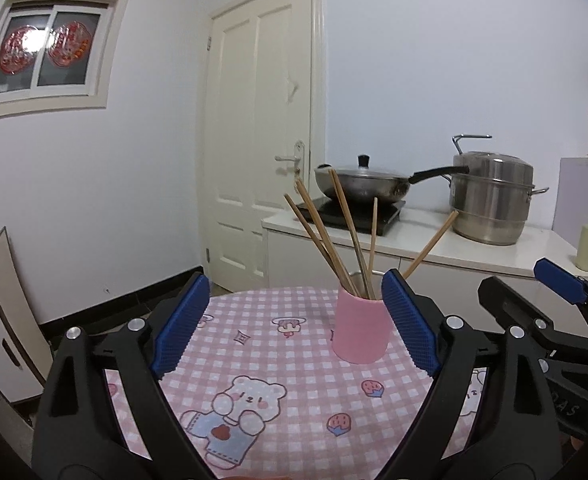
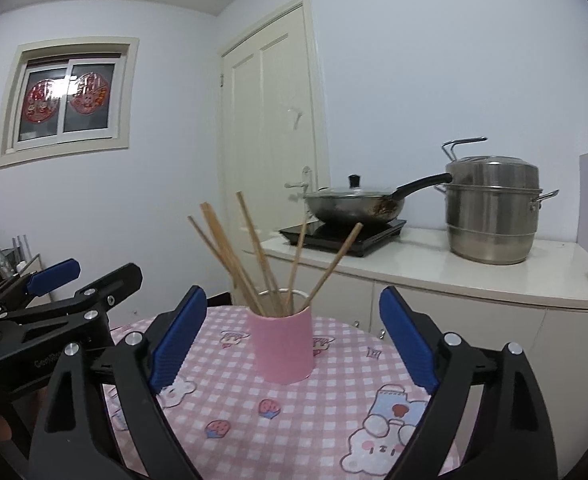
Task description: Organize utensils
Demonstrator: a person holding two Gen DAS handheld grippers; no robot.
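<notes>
Both tools, left tool (image 1: 294, 328) and right tool (image 2: 292, 338), spread and empty; risk of toppling pink cup (image 2: 282, 346) by snagging splayed chopsticks (image 2: 250, 256) at frame centre.

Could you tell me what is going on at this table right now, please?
A person is tidying utensils with a handheld gripper in each hand. The wooden chopsticks already stand in the pink cup on the checked tablecloth. The left gripper and the right gripper both face the cup with their jaws open and nothing between them. No loose utensils show on the cloth.
</notes>
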